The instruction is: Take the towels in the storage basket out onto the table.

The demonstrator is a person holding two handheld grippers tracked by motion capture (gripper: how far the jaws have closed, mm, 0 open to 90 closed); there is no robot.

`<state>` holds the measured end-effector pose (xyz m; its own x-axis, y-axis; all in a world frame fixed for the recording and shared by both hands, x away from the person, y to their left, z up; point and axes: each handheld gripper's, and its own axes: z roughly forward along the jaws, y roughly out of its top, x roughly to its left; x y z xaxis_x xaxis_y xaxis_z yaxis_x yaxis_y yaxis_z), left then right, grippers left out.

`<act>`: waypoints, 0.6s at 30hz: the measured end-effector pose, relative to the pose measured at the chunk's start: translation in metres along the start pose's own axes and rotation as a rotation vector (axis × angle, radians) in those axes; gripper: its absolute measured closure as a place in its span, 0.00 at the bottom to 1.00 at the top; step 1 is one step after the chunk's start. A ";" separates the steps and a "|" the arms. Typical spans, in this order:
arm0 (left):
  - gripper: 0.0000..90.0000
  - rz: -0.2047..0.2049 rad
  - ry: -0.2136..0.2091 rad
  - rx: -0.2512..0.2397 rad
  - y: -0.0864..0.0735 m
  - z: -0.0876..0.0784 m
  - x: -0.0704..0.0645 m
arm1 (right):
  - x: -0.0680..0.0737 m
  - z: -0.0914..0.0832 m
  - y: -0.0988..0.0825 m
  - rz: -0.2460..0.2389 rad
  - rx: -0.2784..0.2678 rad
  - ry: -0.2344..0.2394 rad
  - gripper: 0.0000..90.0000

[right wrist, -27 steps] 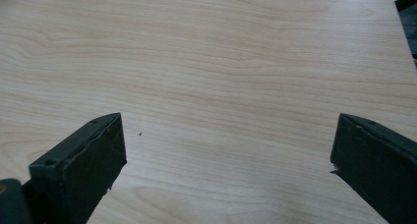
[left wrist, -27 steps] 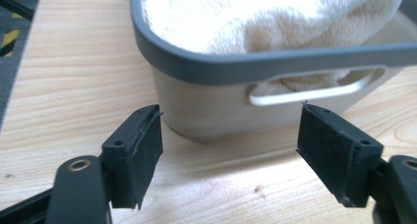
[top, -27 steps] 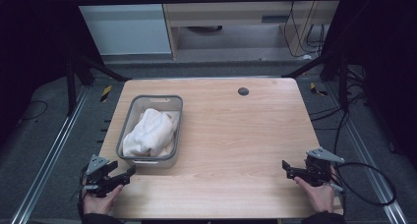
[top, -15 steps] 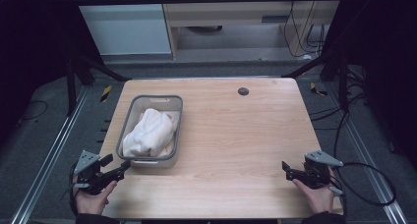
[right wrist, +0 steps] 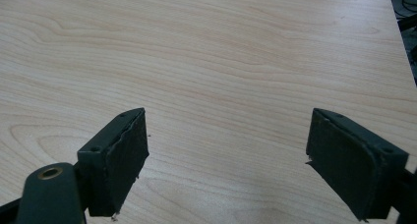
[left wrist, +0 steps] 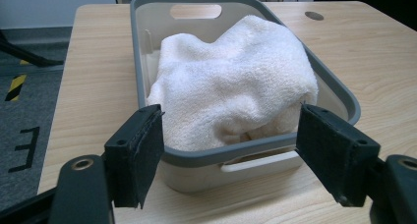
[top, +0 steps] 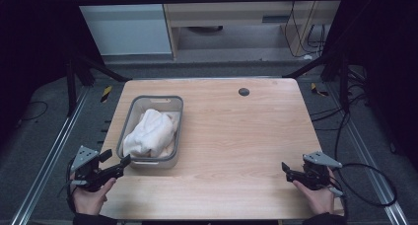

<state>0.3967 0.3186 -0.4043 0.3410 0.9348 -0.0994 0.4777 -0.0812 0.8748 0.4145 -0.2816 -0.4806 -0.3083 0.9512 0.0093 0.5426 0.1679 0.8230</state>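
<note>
White towel (left wrist: 231, 81) is lying bunched in the bin (left wrist: 339, 94); the left tool (top: 116, 166), open and empty, is facing it. Aiming for the towel's top fold would be wise, while the right tool (top: 291, 171) is waiting open.

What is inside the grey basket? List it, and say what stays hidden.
The grey basket holds one crumpled white towel that rises above the rim. The towel covers most of the basket floor, so anything lying beneath it cannot be seen.

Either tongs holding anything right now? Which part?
Nothing held. Left tongs open, facing the basket with the towel; right tongs open above the table.
</note>
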 end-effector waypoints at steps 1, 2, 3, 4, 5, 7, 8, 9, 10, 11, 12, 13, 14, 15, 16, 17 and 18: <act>0.28 0.001 -0.002 0.000 0.000 0.000 0.000 | 0.000 0.000 0.000 -0.003 0.004 -0.001 0.17; 0.28 0.003 -0.003 0.004 0.001 0.000 -0.001 | 0.000 0.000 0.000 -0.003 0.004 0.000 0.17; 0.28 0.007 -0.005 0.007 0.002 0.001 -0.001 | 0.000 -0.001 0.001 0.003 0.000 0.000 0.17; 0.28 0.013 -0.009 0.012 0.005 0.002 -0.001 | -0.001 -0.001 0.001 0.004 -0.002 -0.004 0.17; 0.28 0.017 -0.012 0.014 0.007 0.002 -0.001 | -0.001 -0.001 0.001 0.005 -0.004 -0.008 0.17; 0.28 0.022 -0.014 0.012 0.010 0.003 -0.002 | -0.002 -0.001 0.001 0.007 -0.003 -0.009 0.17; 0.28 0.029 -0.019 0.014 0.014 0.004 -0.004 | -0.002 -0.001 0.001 0.004 -0.003 -0.013 0.17; 0.28 0.033 -0.022 0.017 0.016 0.004 -0.004 | -0.002 -0.001 0.002 0.002 -0.002 -0.012 0.17; 0.28 0.033 -0.022 0.017 0.016 0.004 -0.004 | -0.002 -0.001 0.002 0.002 -0.002 -0.012 0.17; 0.27 0.040 -0.025 0.016 0.021 0.006 -0.005 | -0.002 -0.001 0.002 0.000 -0.003 -0.010 0.17; 0.27 0.041 -0.026 0.019 0.023 0.007 -0.005 | -0.002 -0.001 0.002 0.000 -0.002 -0.009 0.17; 0.27 0.041 -0.026 0.019 0.023 0.007 -0.005 | -0.002 -0.001 0.002 0.000 -0.002 -0.009 0.17; 0.27 0.050 -0.032 0.023 0.027 0.009 -0.006 | -0.002 -0.001 0.003 -0.003 -0.001 -0.010 0.18; 0.27 0.050 -0.032 0.023 0.027 0.009 -0.006 | -0.002 -0.001 0.003 -0.003 -0.001 -0.010 0.18; 0.27 0.053 -0.033 0.021 0.029 0.009 -0.006 | -0.002 -0.001 0.003 -0.005 0.001 -0.010 0.18; 0.27 0.053 -0.036 0.022 0.031 0.010 -0.006 | -0.002 -0.001 0.003 -0.005 0.001 -0.010 0.18; 0.27 0.058 -0.037 0.027 0.036 0.012 -0.006 | -0.001 -0.001 0.003 -0.003 0.006 -0.007 0.18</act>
<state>0.4215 0.3060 -0.3777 0.3988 0.9146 -0.0667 0.4779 -0.1452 0.8663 0.4160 -0.2826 -0.4779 -0.3045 0.9525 0.0029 0.5464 0.1721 0.8196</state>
